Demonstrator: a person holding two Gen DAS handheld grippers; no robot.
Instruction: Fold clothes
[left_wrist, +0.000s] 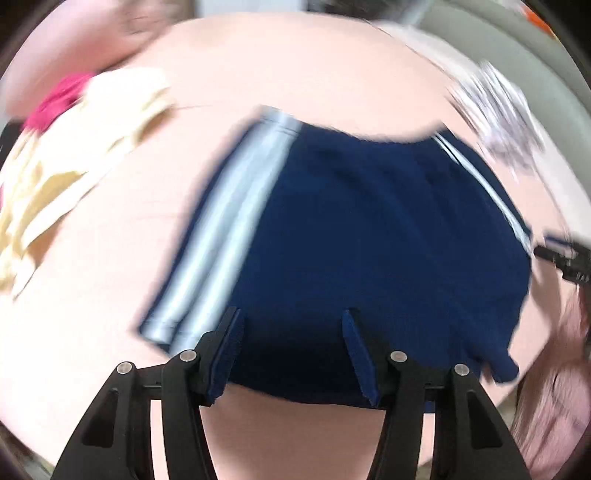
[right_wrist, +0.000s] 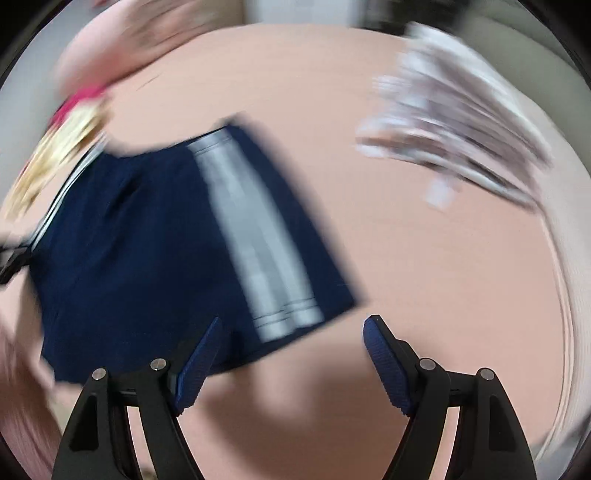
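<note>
Navy blue shorts (left_wrist: 369, 236) with white side stripes lie flat on the pink table (left_wrist: 295, 74). In the left wrist view my left gripper (left_wrist: 291, 354) is open, its fingers spread over the near edge of the shorts. In the right wrist view the shorts (right_wrist: 147, 243) lie to the left, and my right gripper (right_wrist: 291, 354) is open and empty, just above the near right corner with the white stripes (right_wrist: 258, 236). The right gripper's tip (left_wrist: 561, 258) shows at the right edge of the left wrist view. Both views are motion-blurred.
A pale yellow garment (left_wrist: 74, 162) and a magenta one (left_wrist: 59, 99) lie at the table's left. A white-and-grey patterned garment (right_wrist: 461, 122) lies at the far right. The table's rounded edge (right_wrist: 569, 295) runs along the right.
</note>
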